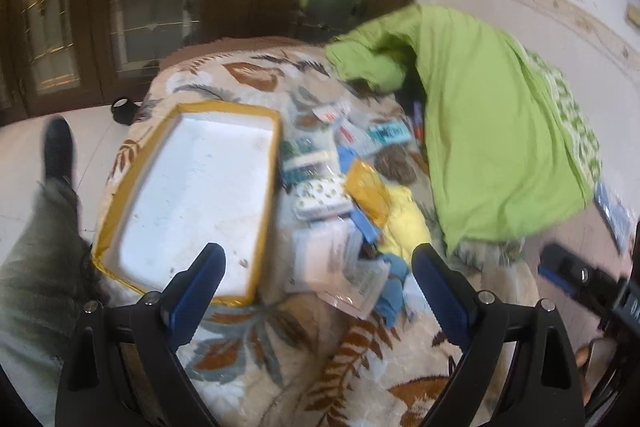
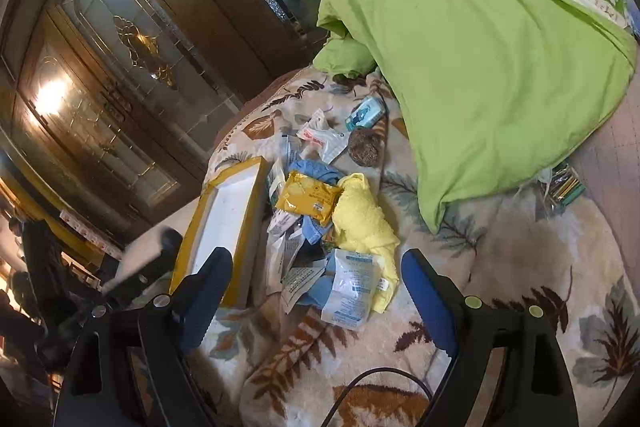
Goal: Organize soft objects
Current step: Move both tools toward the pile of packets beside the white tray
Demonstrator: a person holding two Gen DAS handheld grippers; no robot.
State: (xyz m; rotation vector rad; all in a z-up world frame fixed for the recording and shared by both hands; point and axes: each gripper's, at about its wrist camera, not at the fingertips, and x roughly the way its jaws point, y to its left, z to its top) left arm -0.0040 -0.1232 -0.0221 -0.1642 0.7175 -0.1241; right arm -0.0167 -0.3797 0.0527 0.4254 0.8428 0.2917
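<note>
A heap of soft things lies on a leaf-patterned blanket (image 1: 360, 355): a yellow towel (image 2: 366, 223), a yellow packet (image 2: 308, 201), blue cloth (image 2: 316, 169), clear plastic packets (image 2: 352, 291) and a brown ball (image 2: 363, 147). The towel (image 1: 402, 223) and yellow packet (image 1: 368, 193) also show in the left wrist view. A shallow box with yellow rim and white inside (image 1: 192, 195) lies left of the heap; it also shows in the right wrist view (image 2: 224, 223). My left gripper (image 1: 318, 267) is open and empty above the box's near corner. My right gripper (image 2: 316, 275) is open and empty just before the heap.
A big green quilt (image 2: 480, 47) covers the far right of the bed. Dark wooden glass-door cabinets (image 2: 120, 47) stand behind. A person's leg and black shoe (image 1: 58, 151) are on the white floor at left. The right gripper shows at the left view's right edge (image 1: 580, 275).
</note>
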